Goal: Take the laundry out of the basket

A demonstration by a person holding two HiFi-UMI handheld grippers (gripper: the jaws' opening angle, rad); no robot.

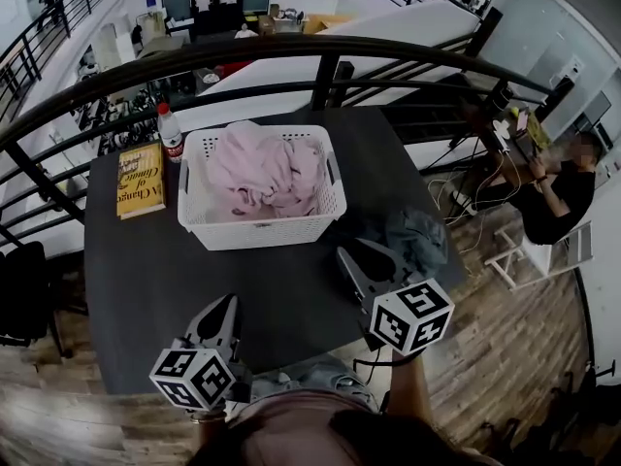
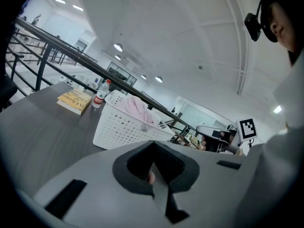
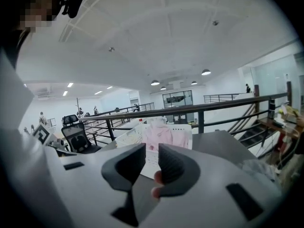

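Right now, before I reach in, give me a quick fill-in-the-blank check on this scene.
The laundry in the white basket is ____.
In the head view, the yellow book lies ____ of the basket.
The grey garment lies on the ____, outside the basket.
The right gripper holds ____.
Missing: pink; left; table; nothing.

bright, even glow from ceiling lights (image 2: pixel 118 47); soft shadows; fisheye warping, dark corners
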